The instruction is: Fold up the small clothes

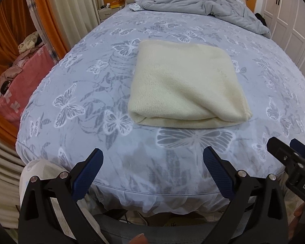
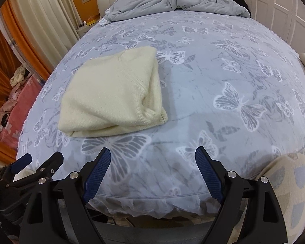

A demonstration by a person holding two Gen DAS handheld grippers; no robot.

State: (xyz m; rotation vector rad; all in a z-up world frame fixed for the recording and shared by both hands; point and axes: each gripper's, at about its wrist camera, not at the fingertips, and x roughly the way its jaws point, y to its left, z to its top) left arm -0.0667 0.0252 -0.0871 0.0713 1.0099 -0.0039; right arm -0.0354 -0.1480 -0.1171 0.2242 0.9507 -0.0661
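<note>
A cream knitted garment lies folded into a thick rectangle on the blue butterfly-print bed sheet. It also shows in the right wrist view, to the left of centre. My left gripper is open and empty, hovering over the foot edge of the bed, short of the garment. My right gripper is open and empty too, beside the left one and to the right of the garment. The right gripper's tip shows in the left wrist view, and the left gripper's tip in the right wrist view.
A crumpled grey duvet is piled at the head of the bed. Orange and cream curtains and a pink-covered surface stand on the left. White wardrobe doors line the right. A patterned cushion sits at the lower right.
</note>
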